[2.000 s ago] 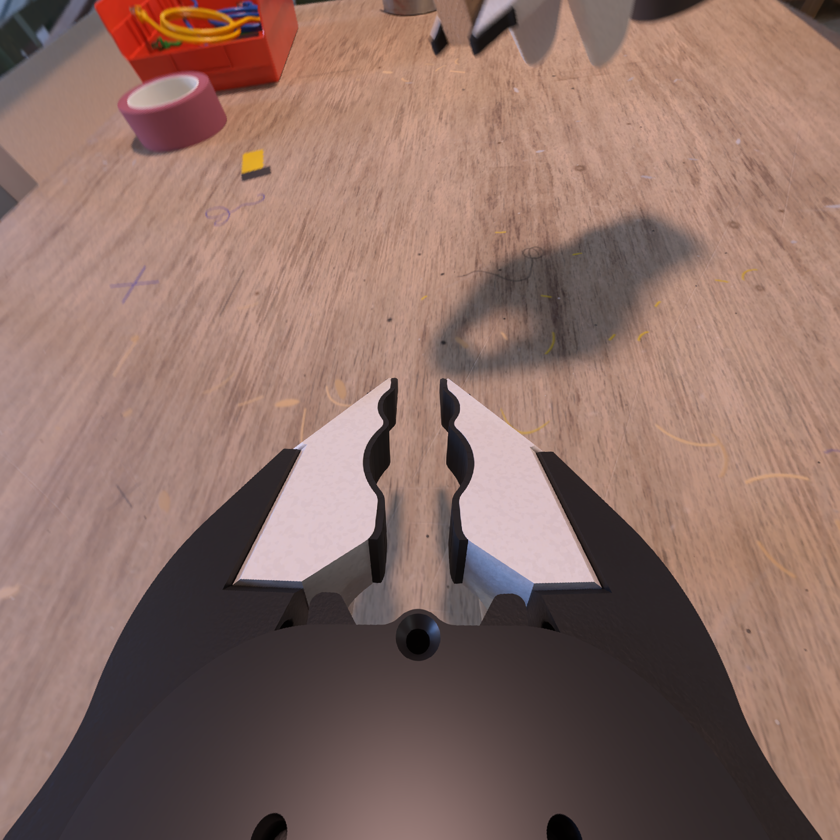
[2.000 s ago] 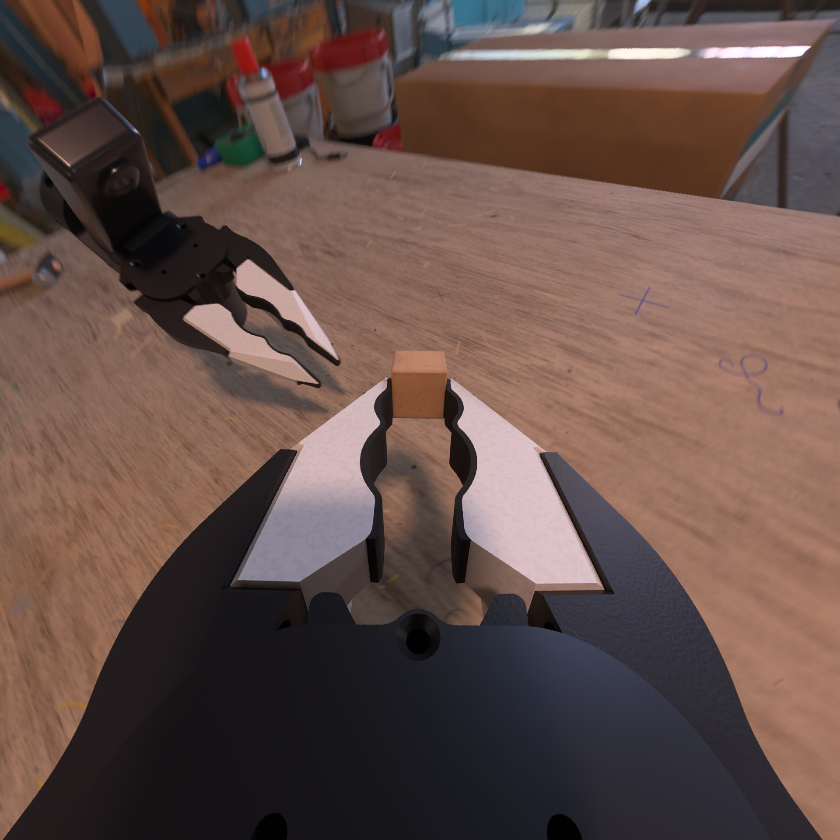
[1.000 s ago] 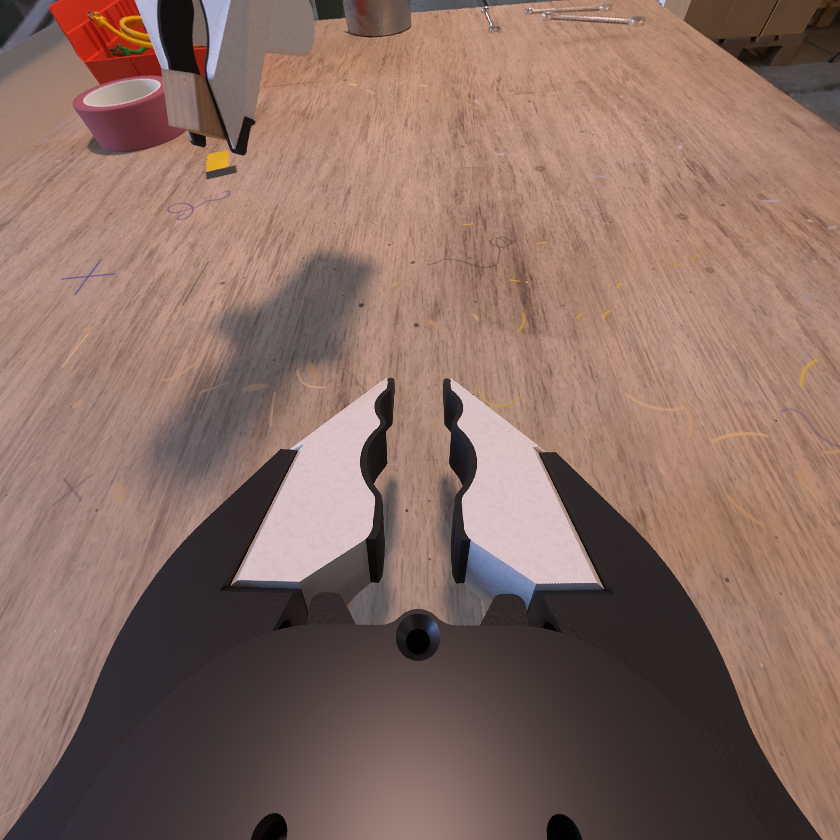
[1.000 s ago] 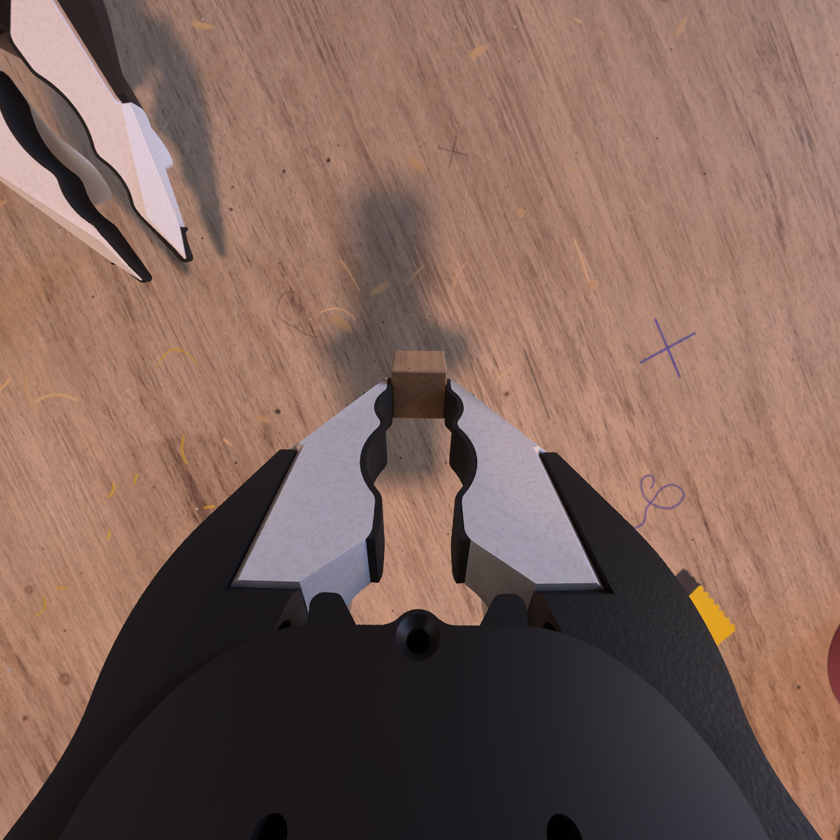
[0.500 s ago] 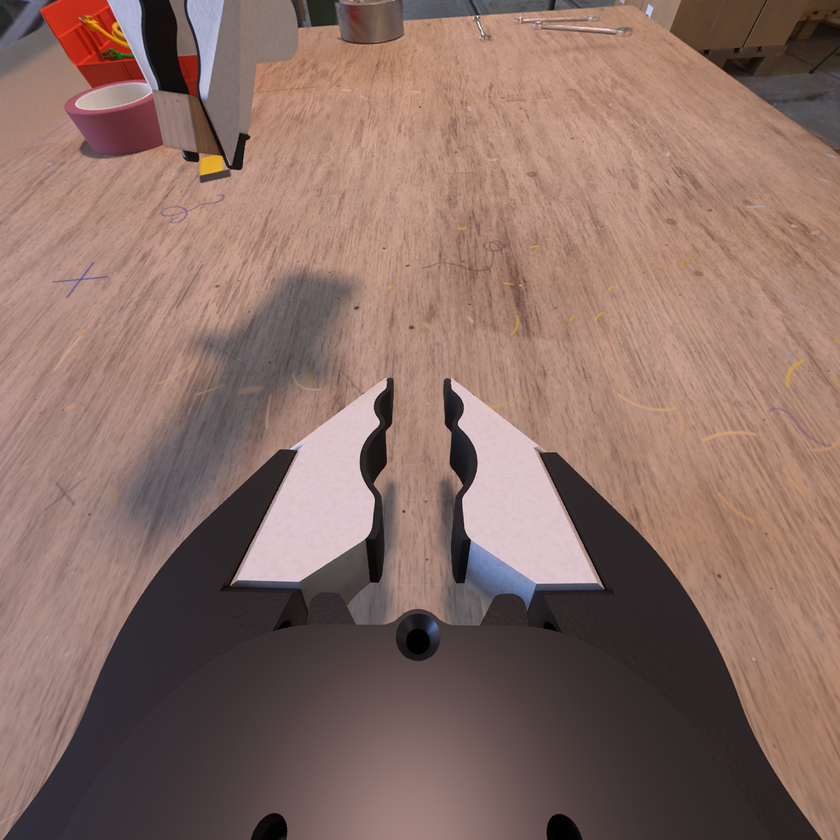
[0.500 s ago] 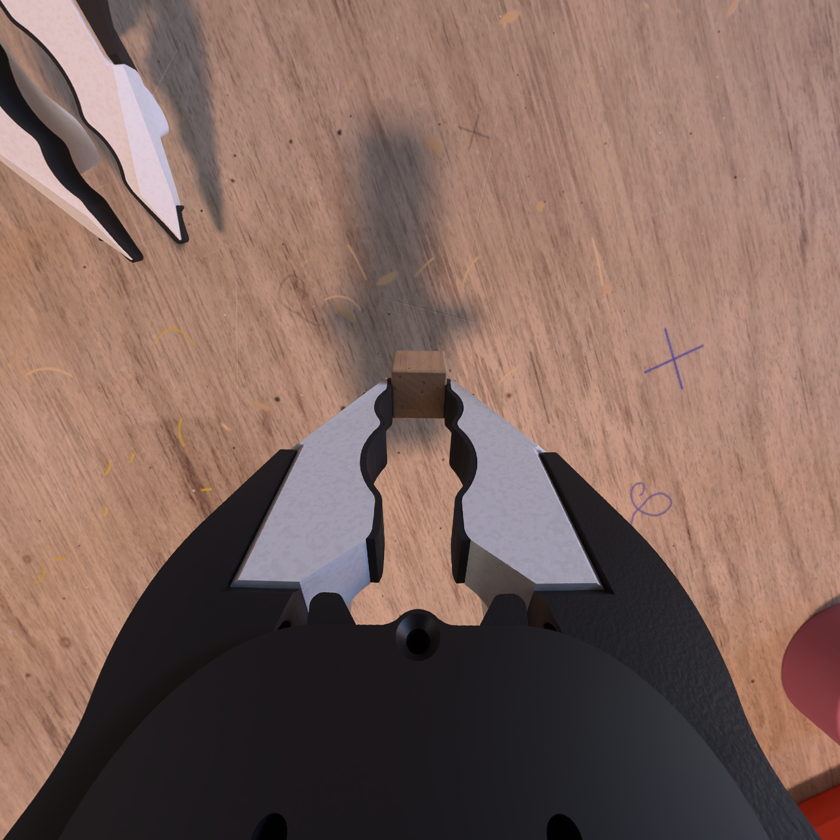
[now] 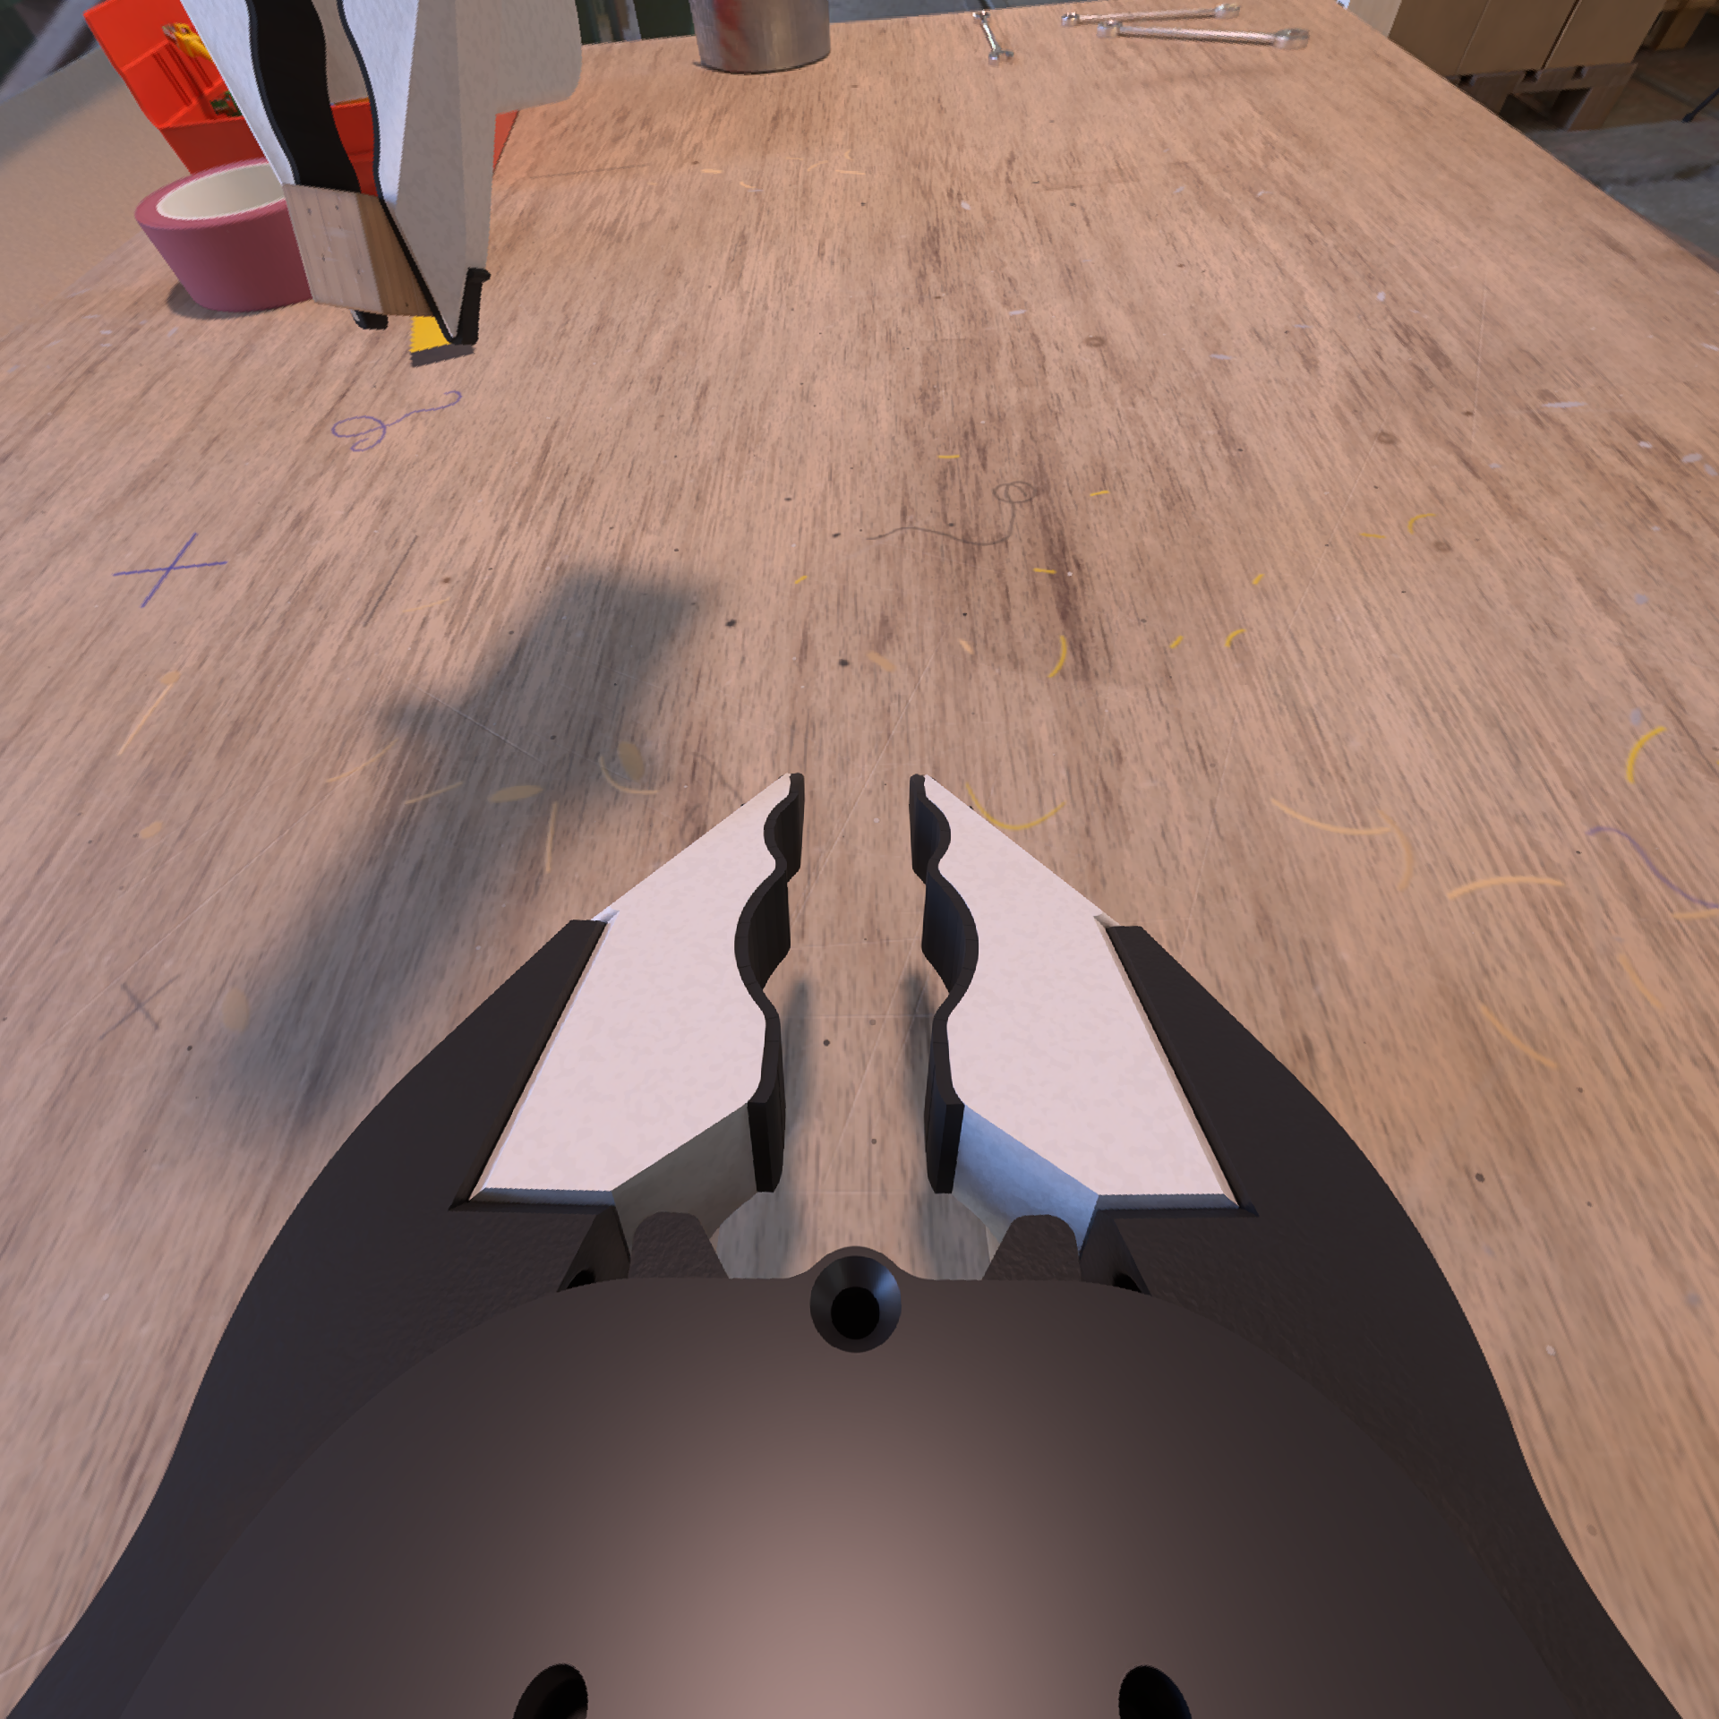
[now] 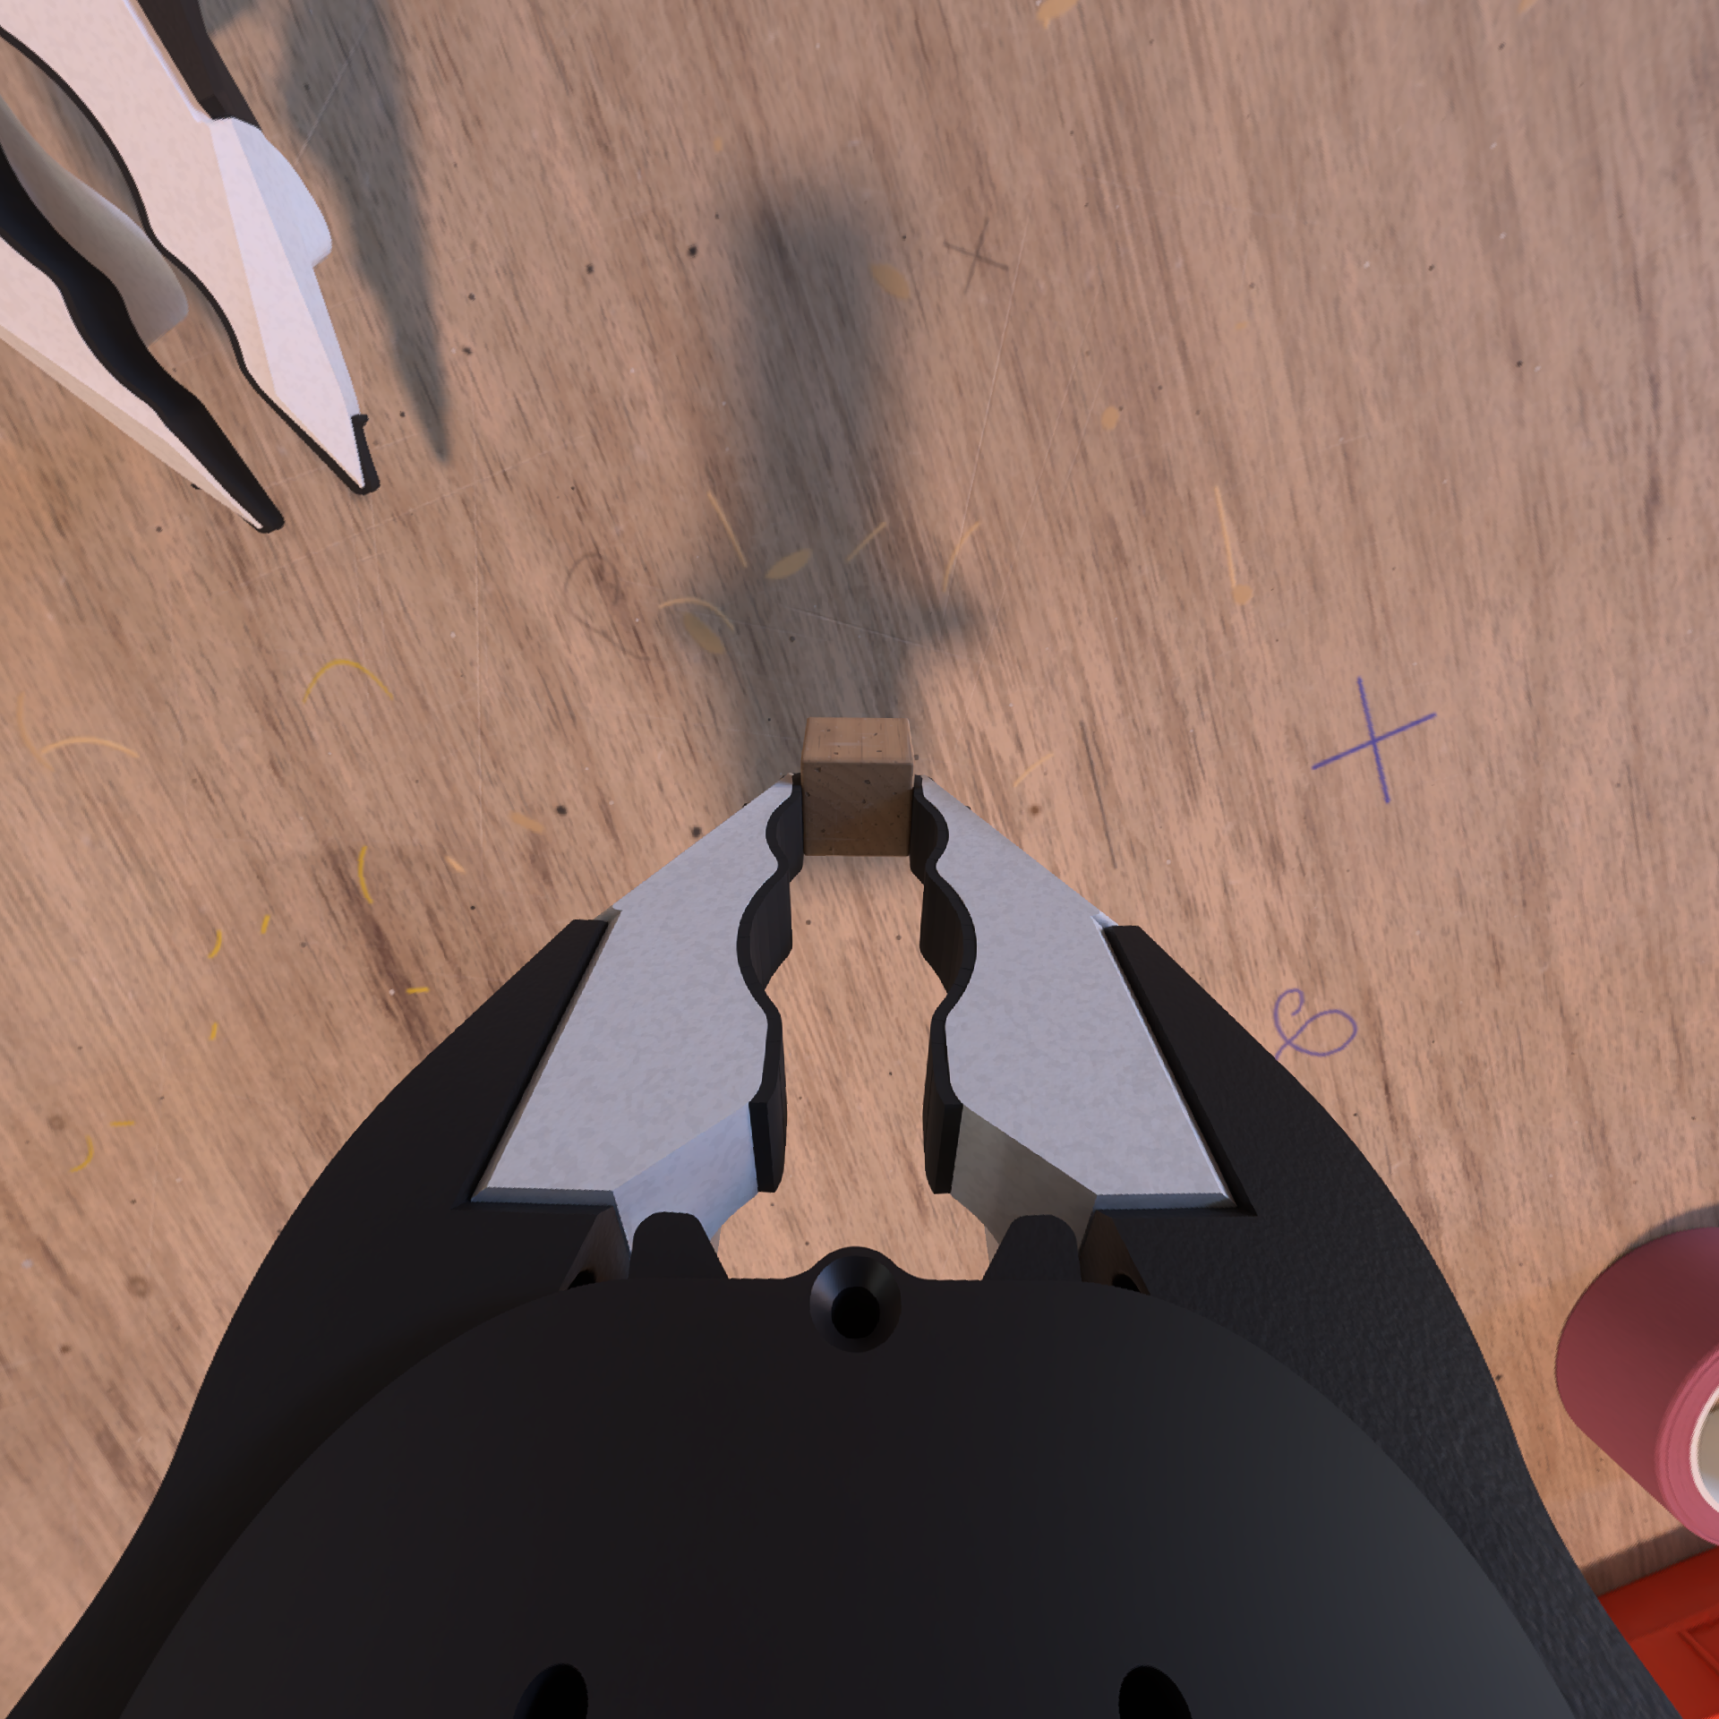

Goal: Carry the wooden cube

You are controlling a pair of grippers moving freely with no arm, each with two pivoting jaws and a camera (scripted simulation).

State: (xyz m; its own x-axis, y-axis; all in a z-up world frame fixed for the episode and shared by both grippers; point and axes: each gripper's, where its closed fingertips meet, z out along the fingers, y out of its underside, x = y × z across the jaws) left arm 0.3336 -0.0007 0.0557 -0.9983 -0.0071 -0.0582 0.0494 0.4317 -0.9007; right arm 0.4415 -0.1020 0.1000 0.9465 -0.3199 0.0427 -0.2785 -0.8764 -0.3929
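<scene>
The bench (image 7: pixel 1070 307) is a big sheet of worn plywood, streaky grain, darker stains near the middle, little yellow shavings scattered around, plus pen marks: a blue cross (image 7: pixel 169 567) and a squiggle (image 7: pixel 391 420) off to the left. Past the far right corner you can make out stacked cardboard boxes (image 7: pixel 1544 56) and grey floor.

Along the far edge there's a metal can (image 7: pixel 761 33) and a couple of wrenches (image 7: pixel 1181 23). The far left corner has a red bin (image 7: pixel 200 112), with a roll of pink tape (image 7: pixel 223 233) just in front of it and a small yellow chip (image 7: pixel 428 337) lying on the bench nearby.

The right tool (image 8: pixel 856 791) points straight down and is pinching the wooden cube (image 8: pixel 856 791) right at its tips, lifted clear above the bench, close to the tape. In the left camera that same cube (image 7: pixel 339 246) hangs in front of the tape and bin.

The left tool (image 7: pixel 856 791) is empty, with a narrow gap between its jaws, sitting low over bare bench. Nothing between the two tools but shadow.
</scene>
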